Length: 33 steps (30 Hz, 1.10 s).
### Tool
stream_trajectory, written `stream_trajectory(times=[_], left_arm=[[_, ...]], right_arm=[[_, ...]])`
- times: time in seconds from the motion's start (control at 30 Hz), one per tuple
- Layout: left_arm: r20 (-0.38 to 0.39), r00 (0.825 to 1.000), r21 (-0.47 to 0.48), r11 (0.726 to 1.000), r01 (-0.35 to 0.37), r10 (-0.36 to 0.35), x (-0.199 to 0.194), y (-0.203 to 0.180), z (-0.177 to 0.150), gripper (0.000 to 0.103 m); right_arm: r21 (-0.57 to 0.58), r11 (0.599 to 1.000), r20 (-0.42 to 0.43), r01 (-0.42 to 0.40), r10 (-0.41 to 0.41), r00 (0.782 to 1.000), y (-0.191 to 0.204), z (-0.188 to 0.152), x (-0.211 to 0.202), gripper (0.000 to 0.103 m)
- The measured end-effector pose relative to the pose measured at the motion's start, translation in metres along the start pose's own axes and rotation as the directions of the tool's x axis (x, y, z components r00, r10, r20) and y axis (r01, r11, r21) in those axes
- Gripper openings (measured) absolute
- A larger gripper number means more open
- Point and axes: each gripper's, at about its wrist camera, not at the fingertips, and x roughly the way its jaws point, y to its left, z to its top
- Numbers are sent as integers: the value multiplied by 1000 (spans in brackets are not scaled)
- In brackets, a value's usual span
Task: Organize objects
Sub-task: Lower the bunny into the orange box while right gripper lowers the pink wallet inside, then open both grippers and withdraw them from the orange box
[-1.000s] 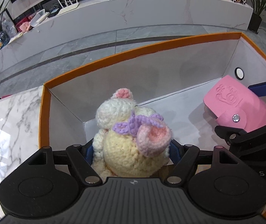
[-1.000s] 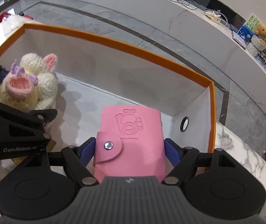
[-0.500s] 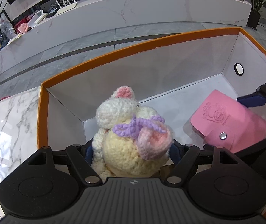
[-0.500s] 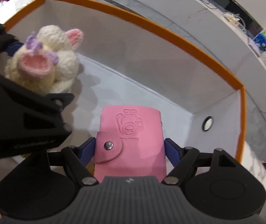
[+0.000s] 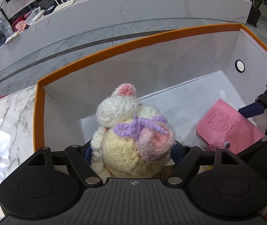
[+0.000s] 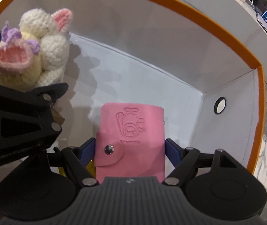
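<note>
A: What's around the box on the left?

B: A marble tabletop [image 5: 7,123] borders its left side, and past the far rim runs a long marble counter [image 5: 133,5] carrying a white router [image 5: 63,1] and cables. Nothing lies between either tool and the box floor.

A: And the box itself?

B: A white box with an orange rim [image 5: 126,45], open at the top, with a round black-ringed hole [image 6: 219,105] in its right end wall. Both tools are lowered inside it.

A: Left side first?

B: The left gripper [image 5: 131,148] is clenched on a crocheted bunny [image 5: 133,131], cream and white with pink ears and a purple bow, near the box's left end. Whether it touches the floor, I can't tell.

A: And the right?

B: The right gripper [image 6: 130,150] clamps a pink card wallet [image 6: 131,136] by its two sides, snap flap toward the camera, low over the floor toward the right end. The bunny and wallet are apart.
</note>
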Motion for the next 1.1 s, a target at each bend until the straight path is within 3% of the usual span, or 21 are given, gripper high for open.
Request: stream_trajectory(times=[0.23, 0.33, 0.57, 0.73, 0.97, 1.1], left_arm=[[3, 1000, -3, 1000, 8, -8, 0, 0, 0, 89], [10, 1000, -11, 1000, 17, -17, -1, 0, 0, 91], [29, 999, -20, 999, 30, -30, -9, 0, -3, 93], [70, 997, -33, 999, 38, -35, -30, 0, -2, 94], [136, 990, -45, 998, 37, -31, -75, 3, -10, 94], [193, 981, -65, 997, 49, -36, -116, 5, -31, 94]], right_arm=[[29, 999, -18, -19, 19, 1000, -3, 2, -4, 81], [40, 999, 5, -19, 19, 1000, -3, 2, -10, 93], [16, 1000, 80, 21, -22, 997, 3, -3, -30, 95], [-40, 991, 184, 124, -115, 976, 10, -13, -68, 97], [-11, 993, 276, 114, -106, 955, 30, -44, -121, 97], [40, 994, 377, 97, -105, 920, 45, -86, -145, 98]])
